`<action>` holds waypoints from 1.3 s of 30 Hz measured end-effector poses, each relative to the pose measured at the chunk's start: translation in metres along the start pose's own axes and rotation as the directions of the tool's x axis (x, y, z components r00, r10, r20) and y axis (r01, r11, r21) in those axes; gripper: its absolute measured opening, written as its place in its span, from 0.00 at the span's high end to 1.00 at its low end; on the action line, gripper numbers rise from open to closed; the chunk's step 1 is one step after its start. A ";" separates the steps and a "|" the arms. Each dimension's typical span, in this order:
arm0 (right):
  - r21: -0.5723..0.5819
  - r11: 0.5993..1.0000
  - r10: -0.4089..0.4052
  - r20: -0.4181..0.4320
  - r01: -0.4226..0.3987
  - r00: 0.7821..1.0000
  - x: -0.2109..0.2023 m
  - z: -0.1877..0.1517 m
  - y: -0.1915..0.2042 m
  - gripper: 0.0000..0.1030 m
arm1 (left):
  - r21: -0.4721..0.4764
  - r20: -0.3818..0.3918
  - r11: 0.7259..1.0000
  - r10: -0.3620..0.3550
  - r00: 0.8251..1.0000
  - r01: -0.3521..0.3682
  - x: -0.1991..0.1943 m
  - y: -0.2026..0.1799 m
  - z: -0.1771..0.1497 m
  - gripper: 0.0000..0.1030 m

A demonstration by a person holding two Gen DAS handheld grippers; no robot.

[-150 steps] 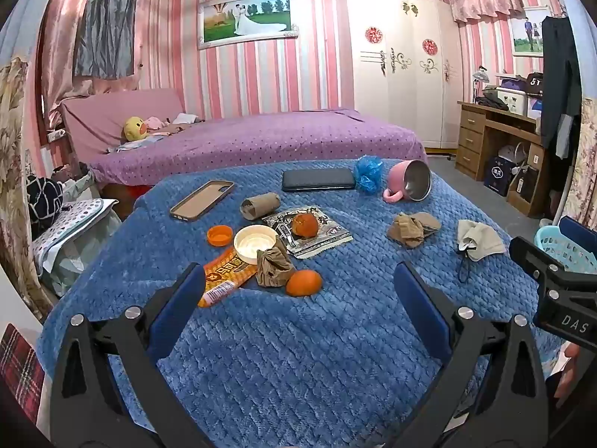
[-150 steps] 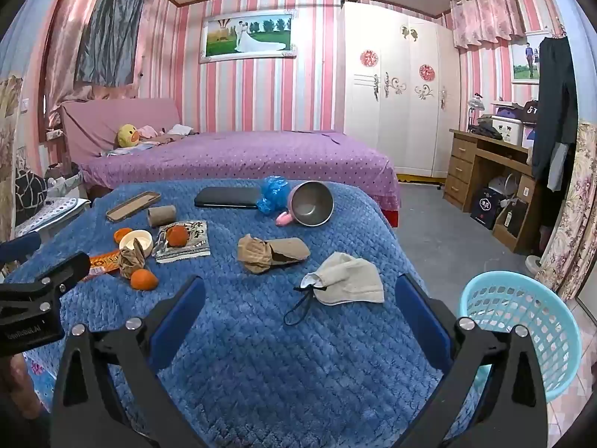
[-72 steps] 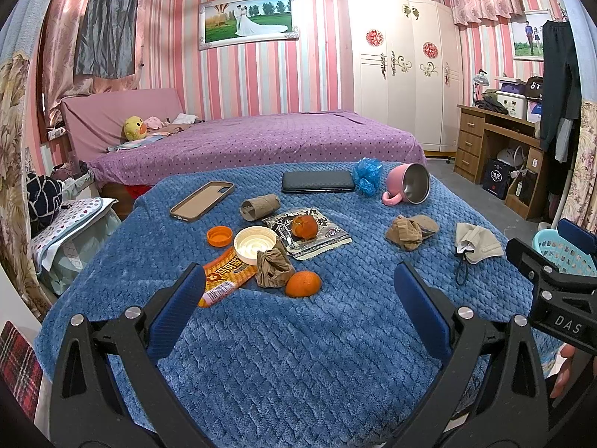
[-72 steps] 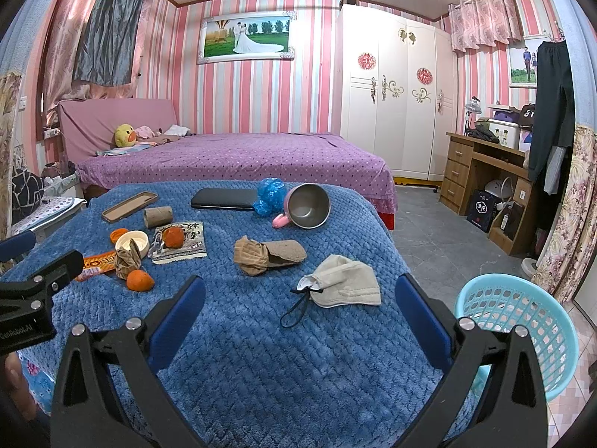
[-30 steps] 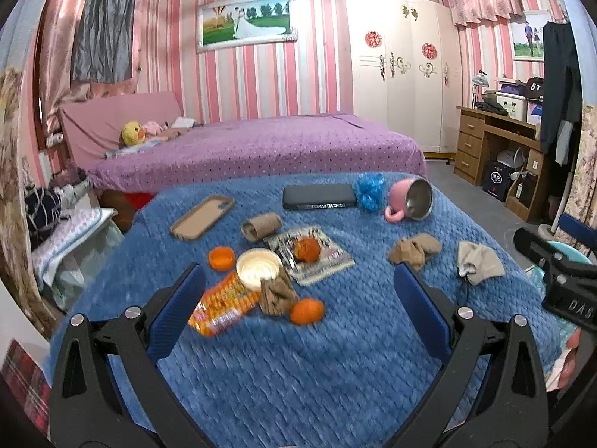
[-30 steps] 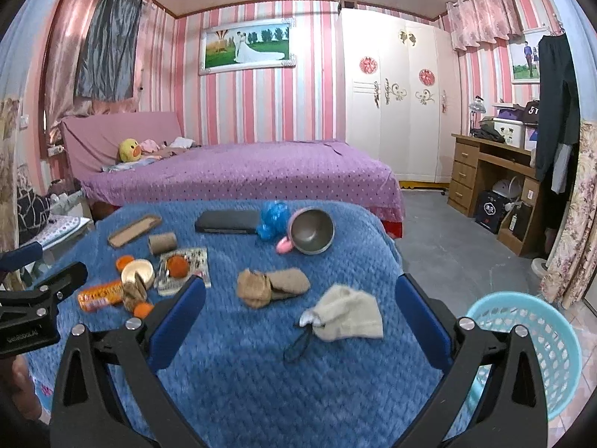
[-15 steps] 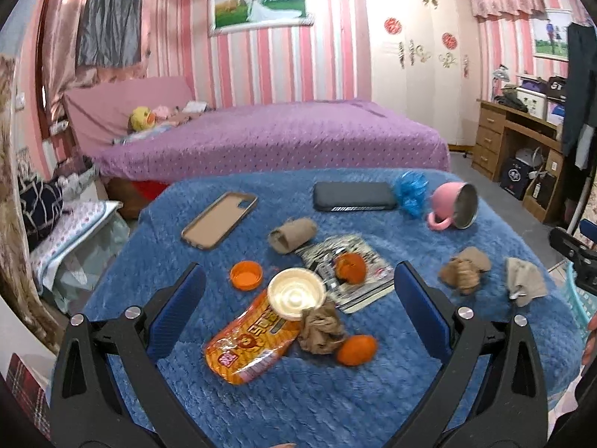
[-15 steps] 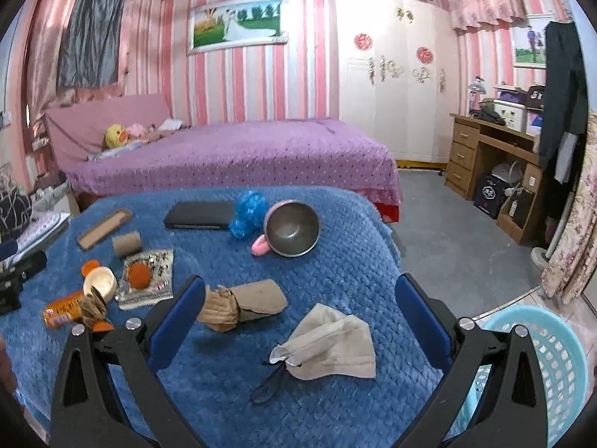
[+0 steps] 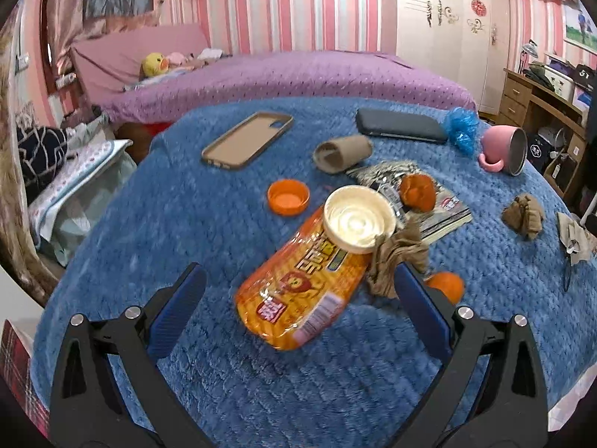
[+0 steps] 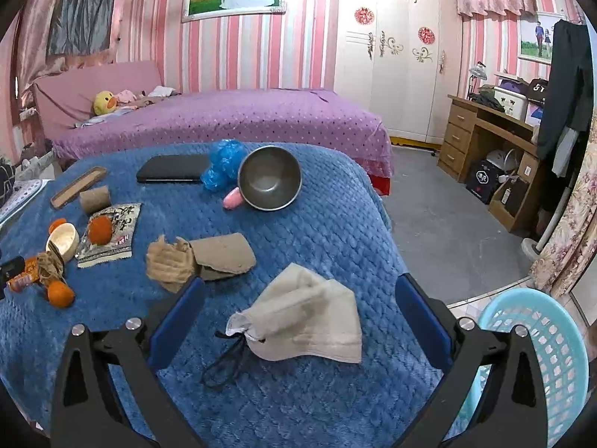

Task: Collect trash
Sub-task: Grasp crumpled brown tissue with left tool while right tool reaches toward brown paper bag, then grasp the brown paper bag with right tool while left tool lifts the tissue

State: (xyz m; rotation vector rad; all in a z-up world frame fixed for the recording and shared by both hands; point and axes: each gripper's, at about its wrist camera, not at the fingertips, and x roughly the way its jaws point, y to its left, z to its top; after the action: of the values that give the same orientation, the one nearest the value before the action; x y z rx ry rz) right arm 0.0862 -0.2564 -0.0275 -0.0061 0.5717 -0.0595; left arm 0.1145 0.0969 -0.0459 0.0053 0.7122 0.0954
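Observation:
My left gripper (image 9: pixel 298 298) is open, its blue fingers on either side of an orange snack wrapper (image 9: pixel 298 295) on the blue blanket (image 9: pixel 186 231). A cream lid (image 9: pixel 358 224), crumpled brown paper (image 9: pixel 395 261) and an orange peel (image 9: pixel 444 285) lie close by. My right gripper (image 10: pixel 298 306) is open around a beige face mask (image 10: pixel 306 317). A light blue basket (image 10: pixel 541 358) stands on the floor to the right.
A phone case (image 9: pixel 246 140), black phone (image 9: pixel 399 127), cardboard roll (image 9: pixel 343 153), orange cap (image 9: pixel 288 198), foil packet (image 9: pixel 410 194), blue bag (image 9: pixel 460 130) and pink mug (image 9: pixel 503 149) lie further back. Brown paper scraps (image 10: pixel 201 257) sit left of the mask. A wooden desk (image 10: pixel 492 138) is at right.
Both grippers have moved forward and down toward the blanket. The left one now straddles the orange wrapper, the right one the face mask. Both stay open.

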 end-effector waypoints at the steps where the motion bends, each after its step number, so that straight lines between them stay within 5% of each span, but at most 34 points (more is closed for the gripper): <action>1: -0.001 1.000 -0.001 0.000 0.001 1.000 0.000 0.000 -0.001 0.04 | 0.004 -0.001 1.000 0.003 1.000 -0.003 0.000 -0.001 0.000 0.05; 7: -0.006 1.000 -0.023 -0.003 0.023 1.000 0.002 -0.003 -0.005 0.04 | 0.037 0.041 0.998 -0.056 0.998 0.054 -0.008 -0.028 0.005 0.05; 13: 0.026 0.999 -0.028 -0.008 0.028 1.000 0.004 -0.003 -0.014 0.04 | 0.028 -0.002 0.995 -0.098 0.995 0.098 0.005 -0.054 0.011 0.07; 17: 0.044 0.999 -0.024 -0.012 0.024 1.000 0.006 -0.002 -0.017 0.04 | 0.036 -0.047 0.993 -0.108 0.993 0.110 0.019 -0.067 0.011 0.24; 24: 0.041 0.999 0.011 -0.008 -0.011 1.000 0.006 -0.001 -0.008 0.04 | 0.067 -0.080 0.994 -0.077 0.994 0.083 0.029 -0.080 0.011 0.70; 33: -0.022 0.996 0.086 -0.008 -0.086 0.996 0.008 0.001 0.034 0.04 | 0.013 0.004 0.996 -0.084 0.996 0.084 0.000 -0.050 0.025 0.70; 39: -0.113 0.983 0.142 -0.057 -0.147 0.988 0.025 0.003 0.084 0.06 | 0.020 0.033 1.000 -0.013 0.999 0.013 -0.003 -0.033 0.029 0.70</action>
State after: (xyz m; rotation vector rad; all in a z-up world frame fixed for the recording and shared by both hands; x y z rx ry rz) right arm 0.1139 -0.1740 -0.0405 -0.0768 0.6220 0.1153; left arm 0.1345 0.0646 -0.0233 0.0208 0.6799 0.0757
